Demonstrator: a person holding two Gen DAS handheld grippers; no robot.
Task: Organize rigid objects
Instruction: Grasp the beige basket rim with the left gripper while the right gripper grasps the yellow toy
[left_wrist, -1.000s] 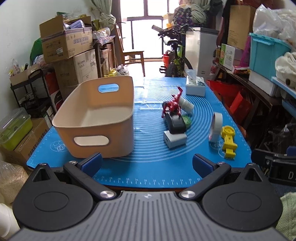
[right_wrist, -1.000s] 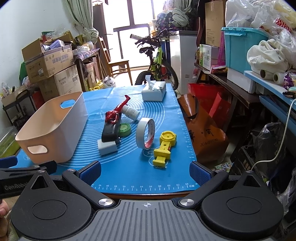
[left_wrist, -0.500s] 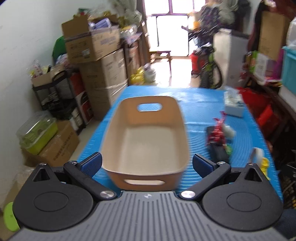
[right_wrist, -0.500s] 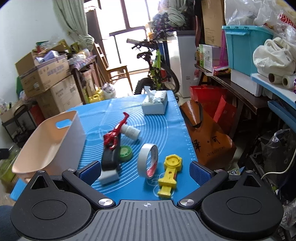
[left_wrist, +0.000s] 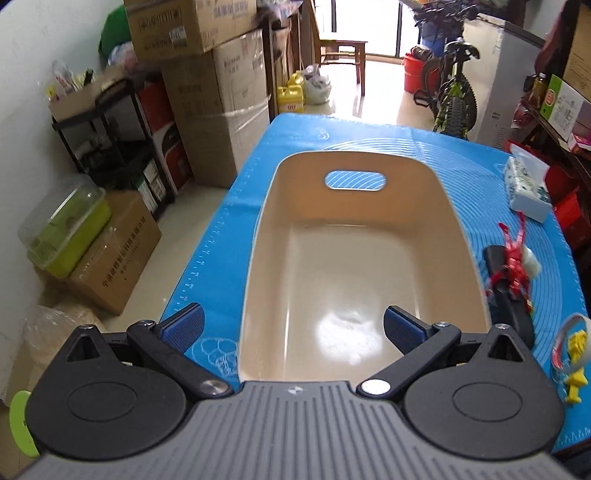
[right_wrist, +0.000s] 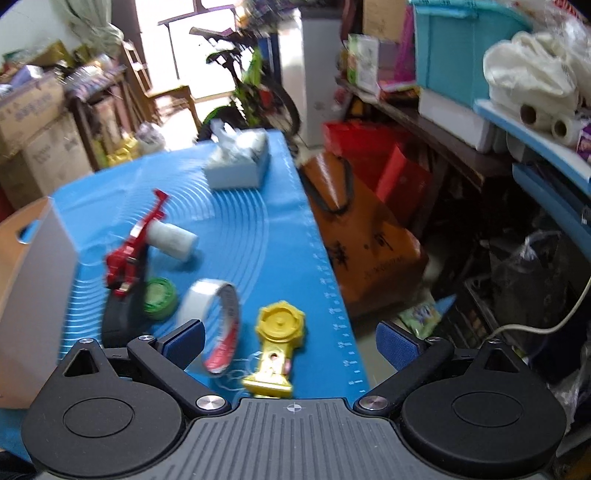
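Nearest to us, our left gripper (left_wrist: 293, 330) hangs over the near end of the beige bin (left_wrist: 458, 236), jaws spread wide with nothing between them; one blue pad sits over the blue mat (left_wrist: 221, 229) left of the bin, the other over the bin's bare inside. Our right gripper (right_wrist: 290, 341) is likewise wide open and holds nothing, poised above the near right part of the mat.

Just beyond the right gripper lies the yellow toy (right_wrist: 277, 341), near the mat's right edge. Left of it a roll of tape (right_wrist: 216, 325) stands on edge, close beside our left pad. Next to the tape rests a green disc (right_wrist: 159, 297), touching a black block (right_wrist: 120, 319) that carries a red toy (right_wrist: 133, 245) on top. A white cylinder (right_wrist: 171, 240) lies just behind the red toy. Left of this cluster stands the bin, its handle cutout showing in the far wall.

Farther up the mat, toward the right edge, sits a tissue box (right_wrist: 238, 162). Beyond the table's far end we see a bicycle (left_wrist: 452, 94) and stacked cardboard boxes (left_wrist: 218, 110).
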